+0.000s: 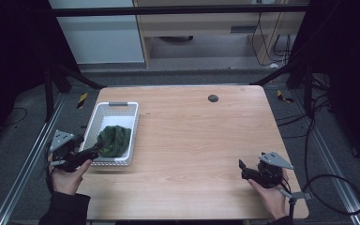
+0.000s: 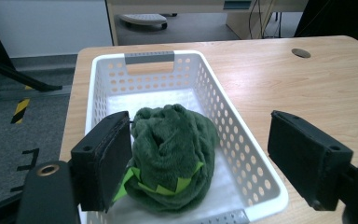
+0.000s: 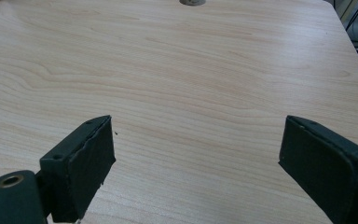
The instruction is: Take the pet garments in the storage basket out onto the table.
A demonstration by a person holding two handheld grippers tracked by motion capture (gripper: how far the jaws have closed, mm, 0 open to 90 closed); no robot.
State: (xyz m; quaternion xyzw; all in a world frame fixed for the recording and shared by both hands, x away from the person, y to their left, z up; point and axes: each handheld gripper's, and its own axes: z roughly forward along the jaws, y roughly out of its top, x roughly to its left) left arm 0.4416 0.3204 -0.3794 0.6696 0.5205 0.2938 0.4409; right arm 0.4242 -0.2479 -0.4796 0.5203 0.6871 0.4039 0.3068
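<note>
The green plush toy [image 2: 172,156] lies in the white basket [image 2: 247,154], between the spread jaws of our left gripper [image 2: 205,158]; our right gripper [image 3: 196,163] gapes over bare table [image 3: 177,70].

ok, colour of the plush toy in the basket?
Dark green plush toy with lime-green zigzag trim; clearest in the left gripper view.

Both hands wear dark long sleeves, the left sleeve [image 1: 64,206] easiest to spot. The left gripper [image 1: 93,150] and right gripper [image 1: 242,165] are chunky black units, each topped by a grey three-cornered plate, with a black cable [image 1: 337,187] looping off the right one. Jaw pads are flat black blocks with small screw holes.
</note>
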